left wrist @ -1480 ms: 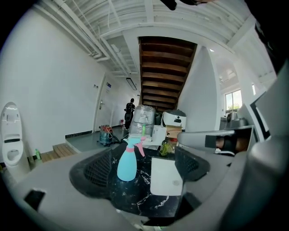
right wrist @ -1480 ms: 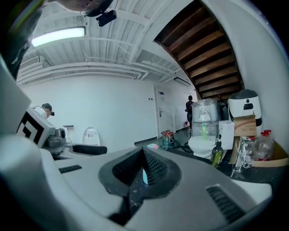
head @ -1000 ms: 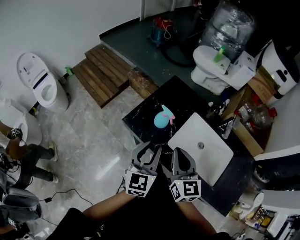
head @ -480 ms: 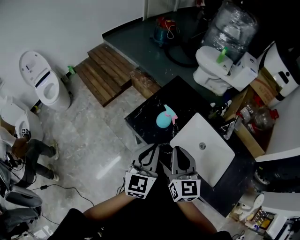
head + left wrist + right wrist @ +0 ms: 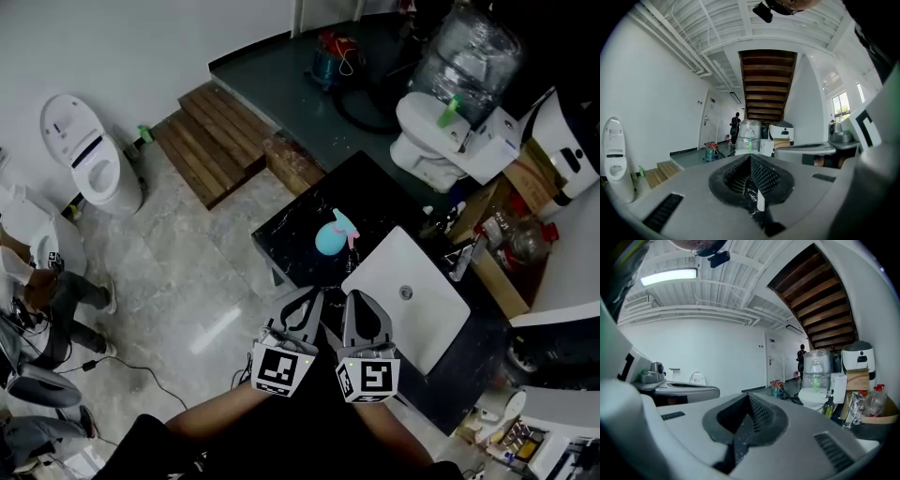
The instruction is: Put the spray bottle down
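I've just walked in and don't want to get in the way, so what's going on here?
A person holds a claw in each hand. The left claw and right claw are side by side at the near edge of the black counter, both shut and empty. The teal spray bottle sits on that counter beside the white sink, apart from both claws. It looks already put down.

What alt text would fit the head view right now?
A teal spray bottle sits on a black counter beside a white sink. Nearer the person, the left tool and right tool are side by side, both shut and empty.
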Motion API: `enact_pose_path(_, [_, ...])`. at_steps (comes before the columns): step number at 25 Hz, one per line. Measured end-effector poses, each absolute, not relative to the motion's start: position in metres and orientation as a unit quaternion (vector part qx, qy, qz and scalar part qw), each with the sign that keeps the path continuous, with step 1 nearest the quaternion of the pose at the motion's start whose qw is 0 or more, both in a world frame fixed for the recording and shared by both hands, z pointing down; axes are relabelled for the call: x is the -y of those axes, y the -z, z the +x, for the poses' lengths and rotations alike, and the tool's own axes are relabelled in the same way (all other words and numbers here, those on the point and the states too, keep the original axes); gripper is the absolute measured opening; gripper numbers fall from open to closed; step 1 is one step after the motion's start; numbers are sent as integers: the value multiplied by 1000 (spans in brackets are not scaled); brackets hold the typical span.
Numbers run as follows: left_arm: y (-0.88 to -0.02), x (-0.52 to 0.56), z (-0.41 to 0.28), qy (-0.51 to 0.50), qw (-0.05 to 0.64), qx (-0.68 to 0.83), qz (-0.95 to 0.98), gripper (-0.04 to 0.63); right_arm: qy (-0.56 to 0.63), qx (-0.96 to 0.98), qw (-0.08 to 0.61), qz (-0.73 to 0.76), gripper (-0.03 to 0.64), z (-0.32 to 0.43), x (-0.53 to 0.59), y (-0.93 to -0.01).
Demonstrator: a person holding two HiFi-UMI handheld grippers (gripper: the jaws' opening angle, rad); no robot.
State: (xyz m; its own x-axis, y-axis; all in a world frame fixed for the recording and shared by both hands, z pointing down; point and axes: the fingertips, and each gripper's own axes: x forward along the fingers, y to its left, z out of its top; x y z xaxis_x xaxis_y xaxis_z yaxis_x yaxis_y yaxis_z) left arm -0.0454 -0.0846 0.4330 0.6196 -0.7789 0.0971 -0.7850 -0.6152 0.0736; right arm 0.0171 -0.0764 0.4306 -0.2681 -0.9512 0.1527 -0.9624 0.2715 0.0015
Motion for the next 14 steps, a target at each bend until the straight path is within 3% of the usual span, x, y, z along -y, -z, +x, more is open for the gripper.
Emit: enact_pose_path(14, [-436, 89, -36, -30, 60, 427, 902, 12, -30, 801, 53, 596, 9, 10, 79, -418])
